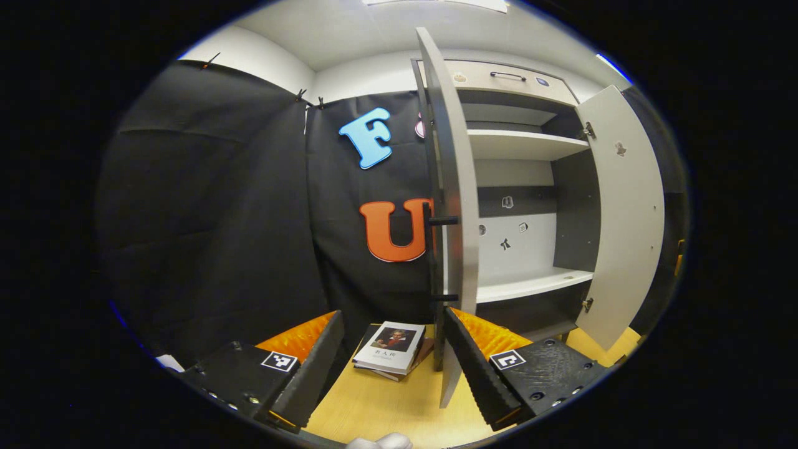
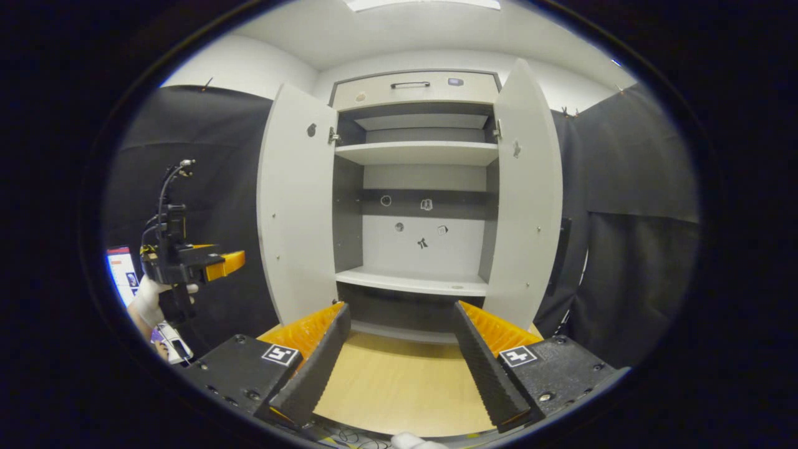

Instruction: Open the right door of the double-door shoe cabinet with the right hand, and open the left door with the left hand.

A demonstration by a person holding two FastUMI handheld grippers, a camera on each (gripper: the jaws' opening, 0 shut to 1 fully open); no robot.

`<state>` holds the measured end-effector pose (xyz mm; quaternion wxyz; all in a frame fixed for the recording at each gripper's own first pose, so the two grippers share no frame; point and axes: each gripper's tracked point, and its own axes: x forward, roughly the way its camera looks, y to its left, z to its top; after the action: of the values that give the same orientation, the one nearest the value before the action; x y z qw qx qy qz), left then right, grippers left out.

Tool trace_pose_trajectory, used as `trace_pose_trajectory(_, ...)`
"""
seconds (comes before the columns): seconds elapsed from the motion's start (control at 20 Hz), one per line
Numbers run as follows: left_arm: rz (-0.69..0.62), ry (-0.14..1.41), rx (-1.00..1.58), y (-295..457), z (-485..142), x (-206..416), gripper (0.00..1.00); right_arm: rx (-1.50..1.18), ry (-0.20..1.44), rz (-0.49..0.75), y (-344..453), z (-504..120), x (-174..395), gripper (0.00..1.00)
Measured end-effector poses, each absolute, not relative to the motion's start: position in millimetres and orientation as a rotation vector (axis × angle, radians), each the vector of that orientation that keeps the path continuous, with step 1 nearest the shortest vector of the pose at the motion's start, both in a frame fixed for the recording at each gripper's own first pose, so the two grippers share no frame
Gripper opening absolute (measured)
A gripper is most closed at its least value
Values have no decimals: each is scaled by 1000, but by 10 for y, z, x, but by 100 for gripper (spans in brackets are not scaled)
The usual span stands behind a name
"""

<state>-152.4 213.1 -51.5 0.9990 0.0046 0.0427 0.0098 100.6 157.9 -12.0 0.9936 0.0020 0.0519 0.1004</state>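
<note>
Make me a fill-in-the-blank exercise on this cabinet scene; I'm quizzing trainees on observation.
1. Both doors of the shoe cabinet stand ____.
2. The left hand-held gripper has its fingers ____, holding nothing.
3. On the floor beside the left door lies a stack of ____.

Missing words: open; apart; books

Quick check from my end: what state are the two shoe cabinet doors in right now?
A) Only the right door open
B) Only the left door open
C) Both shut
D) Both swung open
D: in the right gripper view the left door and the right door both stand swung outward, leaving the cabinet's shelves exposed between them.
</note>
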Motion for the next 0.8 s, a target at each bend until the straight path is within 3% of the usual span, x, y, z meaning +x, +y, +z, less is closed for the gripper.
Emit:
trace_pose_trajectory(0.3, -37, 5, 50, 1621, -46, -1948, 96, -13, 54, 154, 1415, 105, 945, 100)
trace_pose_trajectory(0.6, -53, 20, 0, 1225, 94, -2241, 100, -11, 39, 75, 1123, 200, 867, 100)
trace_pose_trajectory(0.8, -42, 34, -17, 1092, 93, -2404, 96, -1, 33, 22, 851, 225, 768, 100)
